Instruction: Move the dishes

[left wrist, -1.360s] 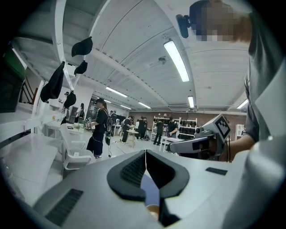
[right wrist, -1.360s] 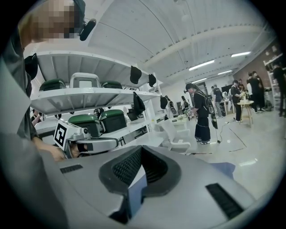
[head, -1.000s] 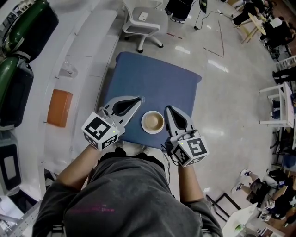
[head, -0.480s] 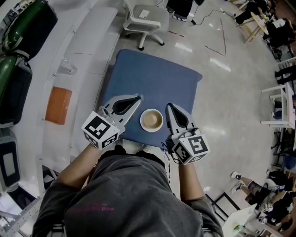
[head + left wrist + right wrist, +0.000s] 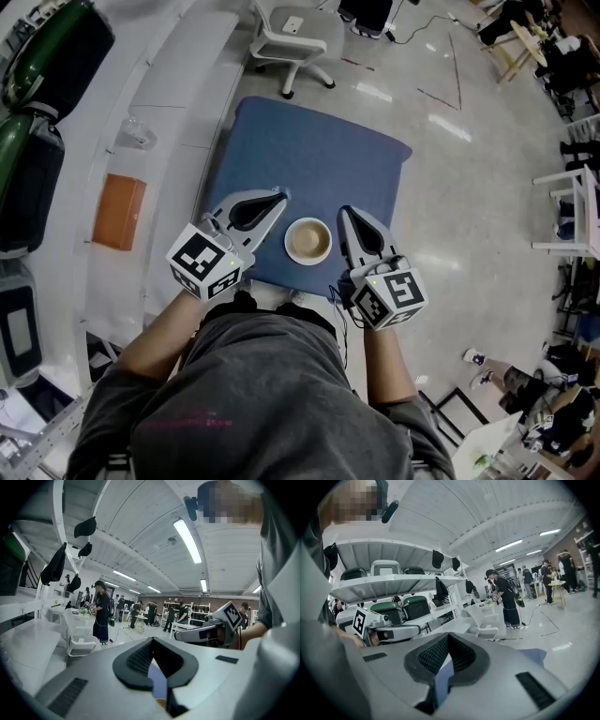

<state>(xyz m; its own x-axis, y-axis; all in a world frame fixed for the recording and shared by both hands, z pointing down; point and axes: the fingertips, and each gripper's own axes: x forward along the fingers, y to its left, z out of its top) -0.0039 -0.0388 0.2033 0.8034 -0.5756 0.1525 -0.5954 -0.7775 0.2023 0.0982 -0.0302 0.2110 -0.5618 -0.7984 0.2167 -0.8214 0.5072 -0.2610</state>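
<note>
A small round tan bowl [image 5: 308,240] sits on the blue table [image 5: 319,159], close to its near edge. My left gripper [image 5: 279,199] lies to the bowl's left, shut, with nothing between its fingers and a small gap to the bowl. My right gripper [image 5: 343,216] lies just right of the bowl, also shut and empty. Each gripper view looks along shut jaws: the left gripper [image 5: 151,641] faces the room and the right gripper [image 5: 449,636] faces the shelves. The bowl shows in neither gripper view.
A white office chair [image 5: 291,37] stands beyond the table's far edge. At the left, a white counter [image 5: 141,178] carries an orange box [image 5: 120,212], a clear cup [image 5: 139,138] and green cases [image 5: 47,56]. A white table [image 5: 567,211] stands at the far right.
Both grippers and the bowl keep their places; only the head view has drifted slightly.
</note>
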